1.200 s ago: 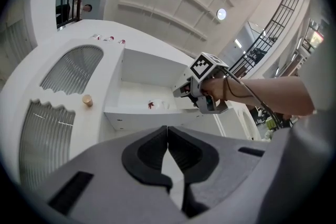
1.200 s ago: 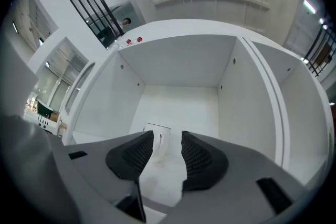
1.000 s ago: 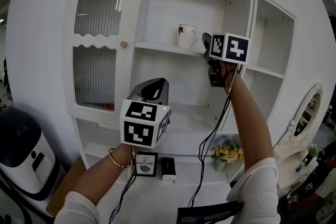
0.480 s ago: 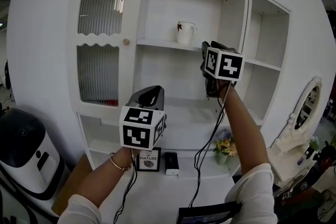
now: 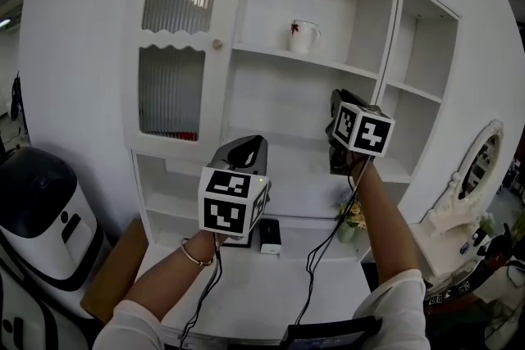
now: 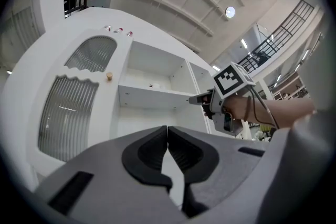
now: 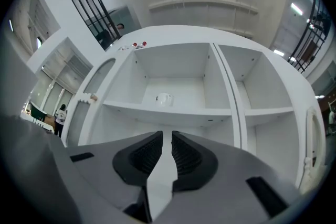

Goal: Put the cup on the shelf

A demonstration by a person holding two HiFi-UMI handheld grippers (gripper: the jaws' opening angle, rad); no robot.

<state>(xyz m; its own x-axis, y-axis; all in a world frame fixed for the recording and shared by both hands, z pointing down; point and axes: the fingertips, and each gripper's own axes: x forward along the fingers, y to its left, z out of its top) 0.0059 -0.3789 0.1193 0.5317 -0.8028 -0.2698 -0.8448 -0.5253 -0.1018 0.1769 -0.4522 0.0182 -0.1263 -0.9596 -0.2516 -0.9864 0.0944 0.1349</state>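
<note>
Standing upright on the upper shelf (image 5: 271, 55) of the white cabinet (image 5: 90, 61), the cup (image 5: 304, 37) appears already placed, so the step in hand is judged a withdrawal; the next move calls only for keeping both tools clear of it. The right gripper (image 5: 338, 102) hangs well below the cup, jaws at a narrow slit, having just been closing with nothing between them. The left gripper (image 5: 246, 150) is empty, jaw tips meeting. The head view alone shows the ornate mirror (image 5: 474, 168) beside the cabinet; the right gripper view alone confirms bare air between its pads
</note>
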